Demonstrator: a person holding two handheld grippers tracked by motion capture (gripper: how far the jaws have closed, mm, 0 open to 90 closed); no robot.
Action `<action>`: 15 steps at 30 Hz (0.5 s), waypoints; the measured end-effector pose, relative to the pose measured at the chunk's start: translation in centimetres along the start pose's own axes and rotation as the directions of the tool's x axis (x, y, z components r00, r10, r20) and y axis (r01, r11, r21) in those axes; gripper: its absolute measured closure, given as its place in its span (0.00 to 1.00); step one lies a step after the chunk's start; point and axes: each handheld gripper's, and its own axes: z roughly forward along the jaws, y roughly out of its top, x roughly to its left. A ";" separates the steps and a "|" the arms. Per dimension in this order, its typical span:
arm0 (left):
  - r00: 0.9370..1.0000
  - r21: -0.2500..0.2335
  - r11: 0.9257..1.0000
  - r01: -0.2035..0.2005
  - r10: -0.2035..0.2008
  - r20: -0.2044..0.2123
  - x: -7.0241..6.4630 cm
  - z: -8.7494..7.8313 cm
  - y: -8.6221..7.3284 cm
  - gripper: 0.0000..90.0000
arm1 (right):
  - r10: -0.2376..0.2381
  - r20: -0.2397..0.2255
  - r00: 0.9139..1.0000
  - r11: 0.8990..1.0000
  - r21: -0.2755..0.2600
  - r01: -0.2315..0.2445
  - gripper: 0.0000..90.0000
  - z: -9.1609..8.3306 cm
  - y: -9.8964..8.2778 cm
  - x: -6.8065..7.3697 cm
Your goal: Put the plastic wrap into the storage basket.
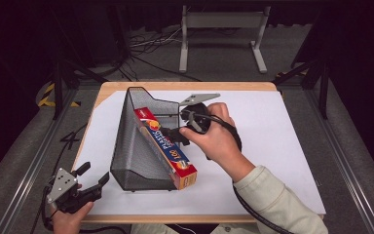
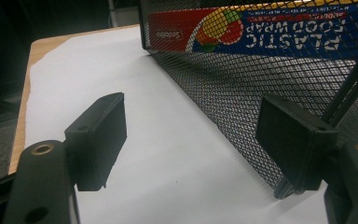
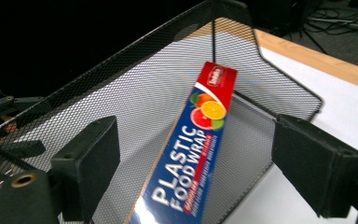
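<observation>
Near the middle of the worktop (image 1: 282, 136), a black mesh file holder (image 1: 136, 156) is lying on its side, and a long box of plastic food wrap (image 1: 168, 148) is resting inside it, its long axis running from about eleven o'clock down to five o'clock in the high view, with the near end poking out past the holder's open edge. Hovering right over the box's middle is the right gripper (image 1: 177, 134), clearly the nearer of the two; its jaws are standing wide apart and holding nothing, and in the right gripper view the box (image 3: 191, 154) is lying between and ahead of them, lengthwise along the line of sight rather than across it. So I judge a grasp would call for closing across the box's narrow width. At about seven o'clock on the worktop, the left gripper (image 1: 90, 183) is waiting well apart, its jaws also spread wide and empty. From the left gripper view the box's printed face (image 2: 261, 28) is showing through the mesh wall (image 2: 242, 88), upside down, a side the right gripper view is not giving.
</observation>
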 end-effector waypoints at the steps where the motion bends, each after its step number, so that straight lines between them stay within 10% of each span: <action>1: 1.000 0.003 1.000 0.000 0.000 0.001 0.0 0.0 0.0 0.28 | -0.001 -0.001 1.000 1.000 -0.012 0.001 0.18 -0.5 -0.1 -0.2; 15: 1.000 0.002 1.000 0.001 -0.001 -0.004 -0.1 0.1 0.0 0.28 | 0.003 0.059 0.998 0.998 -0.057 0.000 0.17 -7.0 -2.5 -3.5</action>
